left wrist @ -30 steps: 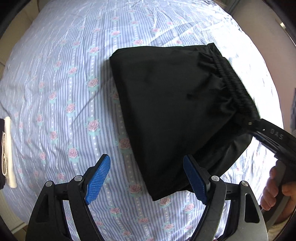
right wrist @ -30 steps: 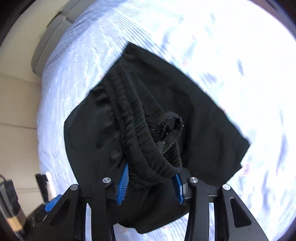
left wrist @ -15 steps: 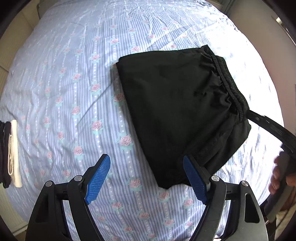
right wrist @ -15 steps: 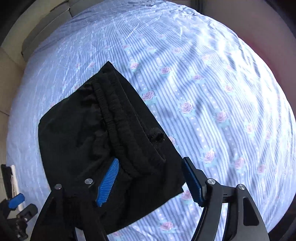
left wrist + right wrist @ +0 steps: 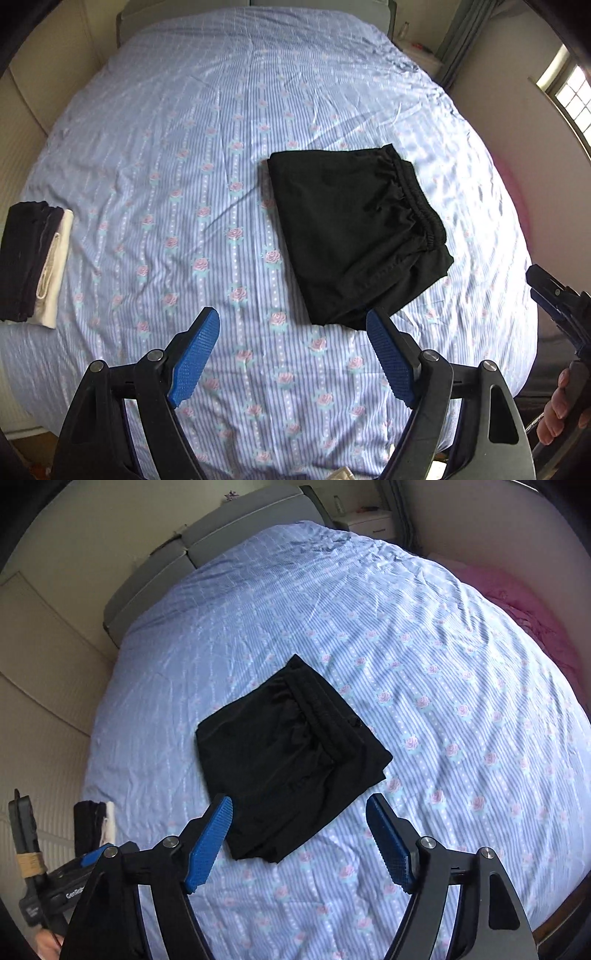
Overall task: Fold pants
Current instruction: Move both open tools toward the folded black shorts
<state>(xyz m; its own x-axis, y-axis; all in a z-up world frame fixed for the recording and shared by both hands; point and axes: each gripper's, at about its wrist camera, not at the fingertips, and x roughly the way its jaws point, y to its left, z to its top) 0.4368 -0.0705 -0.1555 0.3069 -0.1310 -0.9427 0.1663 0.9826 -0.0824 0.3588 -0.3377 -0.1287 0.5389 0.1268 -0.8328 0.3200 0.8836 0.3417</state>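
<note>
The black pants (image 5: 354, 232) lie folded in a compact rectangle on the bed, elastic waistband on top toward the right. They also show in the right wrist view (image 5: 291, 757). My left gripper (image 5: 293, 354) is open and empty, held above the bed short of the pants' near edge. My right gripper (image 5: 299, 834) is open and empty, also pulled back above the pants' near corner. Neither touches the pants.
The bed (image 5: 184, 129) has a blue striped sheet with roses. A stack of folded dark and white clothes (image 5: 33, 258) lies at its left edge. Grey headboard (image 5: 207, 539) at the far end. Pink fabric (image 5: 528, 609) lies beside the bed on the right.
My right gripper opened and let go of the waistband, which dropped flat onto the folded pants. Both grippers have pulled back and up from the bed.
</note>
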